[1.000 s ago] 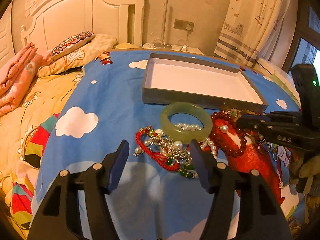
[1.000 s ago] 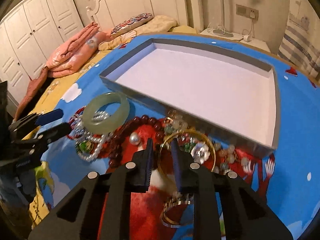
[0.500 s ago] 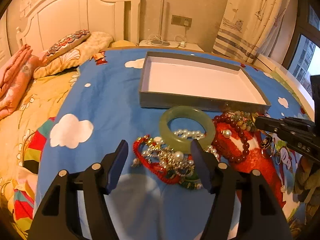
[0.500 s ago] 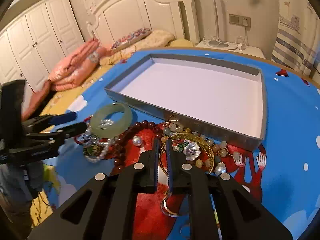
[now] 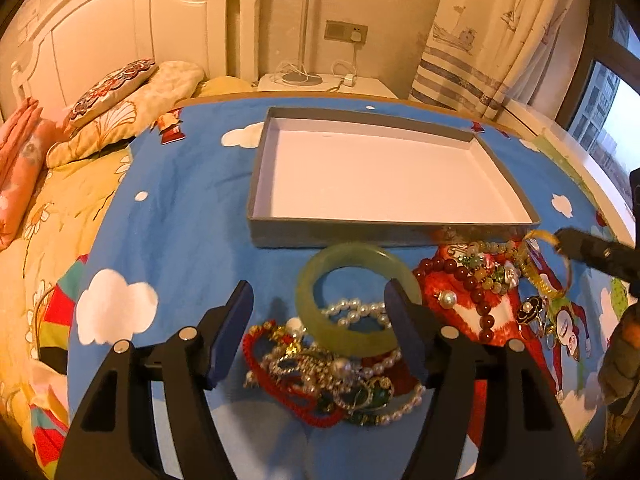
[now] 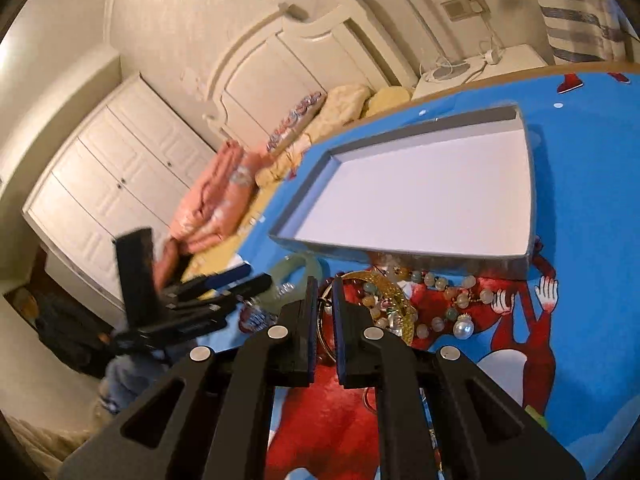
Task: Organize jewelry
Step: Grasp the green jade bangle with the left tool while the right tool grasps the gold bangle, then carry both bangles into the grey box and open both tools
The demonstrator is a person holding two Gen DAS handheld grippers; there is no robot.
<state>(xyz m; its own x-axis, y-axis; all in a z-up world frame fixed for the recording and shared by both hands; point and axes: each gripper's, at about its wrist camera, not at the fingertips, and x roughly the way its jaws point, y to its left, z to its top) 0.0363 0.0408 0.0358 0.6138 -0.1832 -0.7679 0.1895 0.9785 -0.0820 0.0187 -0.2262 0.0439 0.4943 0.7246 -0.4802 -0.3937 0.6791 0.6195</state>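
A grey tray with a white floor (image 5: pixel 256 184) lies on the blue cloud-print cloth, with nothing in it; it also shows in the right wrist view (image 6: pixel 304 200). In front of it lies a heap of jewelry: a pale green jade bangle (image 5: pixel 340 332), pearl strands, a red cord bracelet (image 5: pixel 272 384) and dark red beads (image 5: pixel 476 304). My left gripper (image 5: pixel 324 320) is open, its fingers either side of the bangle and just above the heap. My right gripper (image 6: pixel 325 304) is shut on a thin gold bangle (image 6: pixel 326 342) and holds it tilted above the heap; it shows in the left wrist view (image 5: pixel 560 240).
A bed with a white headboard (image 5: pixel 120 40), pillows and pink folded blankets lies to the left. A nightstand with cables (image 5: pixel 320 80) and a curtain (image 5: pixel 500 32) stand behind the tray. White wardrobe doors (image 6: pixel 112 184) are far left.
My right gripper closed fully on the gold bangle, lifted it off the heap and rolled to the side. My left gripper drew back slightly and stayed open.
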